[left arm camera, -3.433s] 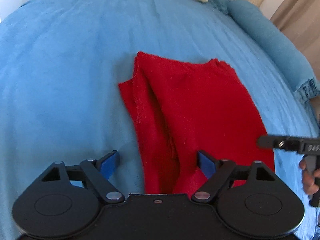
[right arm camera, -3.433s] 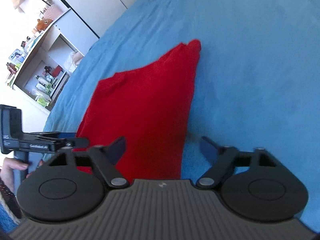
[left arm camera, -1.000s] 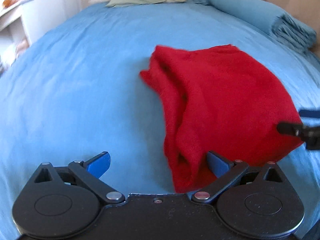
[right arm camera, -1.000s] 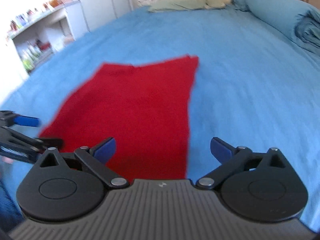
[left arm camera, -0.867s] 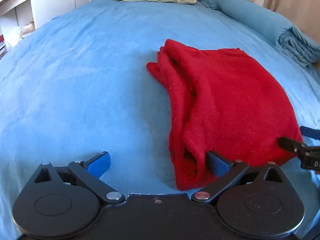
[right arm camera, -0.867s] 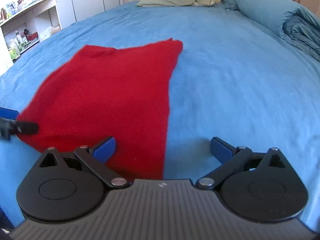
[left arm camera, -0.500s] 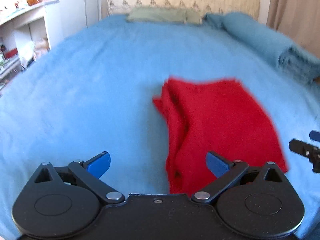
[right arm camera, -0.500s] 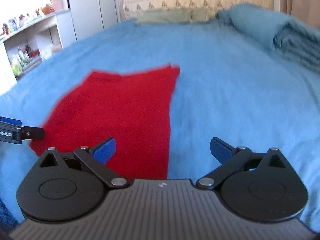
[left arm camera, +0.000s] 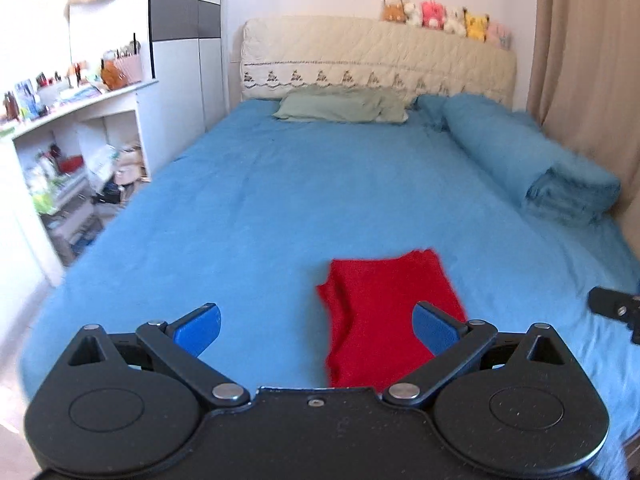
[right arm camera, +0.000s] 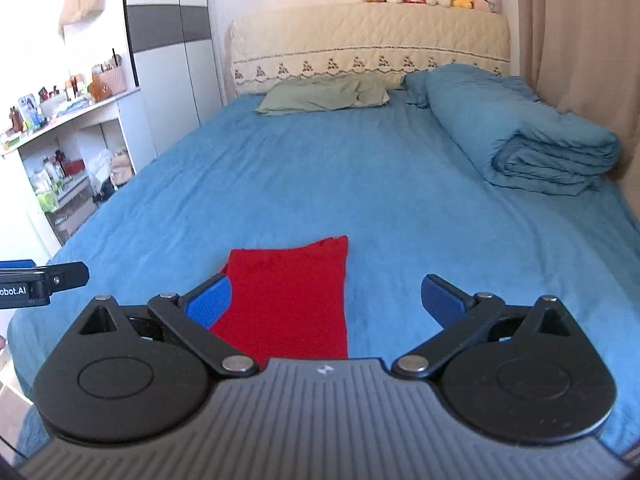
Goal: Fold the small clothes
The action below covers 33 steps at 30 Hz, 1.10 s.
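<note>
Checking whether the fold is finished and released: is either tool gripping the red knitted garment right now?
No. The left tool and the right tool both stand open above the red knitted garment, which lies folded on the blue bedsheet.

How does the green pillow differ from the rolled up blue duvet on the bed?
The green pillow is pale sage and lies flat and thin; the blue duvet matches the sheet's colour and is bundled thick, its folded layers showing at the near end. The pillow sits centred against the headboard, while the duvet runs along the curtain side. The duvet is far bulkier. Both rest on the blue sheet, well beyond the red garment.
</note>
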Each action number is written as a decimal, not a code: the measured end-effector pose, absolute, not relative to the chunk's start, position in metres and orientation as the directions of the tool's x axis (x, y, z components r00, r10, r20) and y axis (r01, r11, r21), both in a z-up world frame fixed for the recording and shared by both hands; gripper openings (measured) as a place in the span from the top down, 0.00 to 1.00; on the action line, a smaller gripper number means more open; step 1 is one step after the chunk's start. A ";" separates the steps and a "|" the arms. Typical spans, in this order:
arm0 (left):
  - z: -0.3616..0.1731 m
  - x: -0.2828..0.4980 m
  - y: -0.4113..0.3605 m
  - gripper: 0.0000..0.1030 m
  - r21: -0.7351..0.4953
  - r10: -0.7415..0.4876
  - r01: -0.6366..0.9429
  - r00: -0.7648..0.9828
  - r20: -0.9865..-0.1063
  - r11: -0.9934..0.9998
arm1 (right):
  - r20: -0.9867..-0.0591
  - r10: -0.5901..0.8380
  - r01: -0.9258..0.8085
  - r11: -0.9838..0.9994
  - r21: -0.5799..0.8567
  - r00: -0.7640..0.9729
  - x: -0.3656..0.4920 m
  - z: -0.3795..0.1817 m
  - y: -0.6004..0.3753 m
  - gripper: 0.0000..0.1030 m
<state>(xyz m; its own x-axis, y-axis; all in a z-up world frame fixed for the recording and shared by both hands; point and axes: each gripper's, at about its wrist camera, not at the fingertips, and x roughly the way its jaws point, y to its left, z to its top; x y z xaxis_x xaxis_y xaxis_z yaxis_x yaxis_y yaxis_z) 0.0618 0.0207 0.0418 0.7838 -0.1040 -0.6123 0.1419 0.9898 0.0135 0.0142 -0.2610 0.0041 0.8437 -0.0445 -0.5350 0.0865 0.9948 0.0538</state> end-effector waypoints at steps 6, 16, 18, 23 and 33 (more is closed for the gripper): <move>0.039 0.032 0.027 0.00 0.046 -0.058 0.116 0.756 -0.652 0.992 | -0.599 -0.091 0.108 0.994 -0.008 0.795 -0.019 0.013 -0.244 0.00; 0.022 0.007 0.021 0.00 0.063 -0.067 0.146 0.741 -0.668 0.987 | -0.667 -0.110 0.130 0.991 -0.020 0.737 -0.046 -0.016 -0.231 0.00; 0.019 0.005 0.020 0.00 0.053 -0.080 0.156 0.738 -0.670 0.986 | -0.674 -0.108 0.136 0.991 -0.012 0.730 -0.049 -0.019 -0.231 0.00; 0.017 0.006 0.021 0.00 0.032 -0.103 0.167 0.734 -0.671 0.985 | -0.683 -0.118 0.148 0.989 -0.014 0.720 -0.053 -0.023 -0.232 0.00; 0.016 0.003 0.014 0.00 0.055 -0.093 0.171 0.747 -0.659 0.984 | -0.683 -0.129 0.171 0.985 -0.006 0.719 -0.055 -0.021 -0.238 0.00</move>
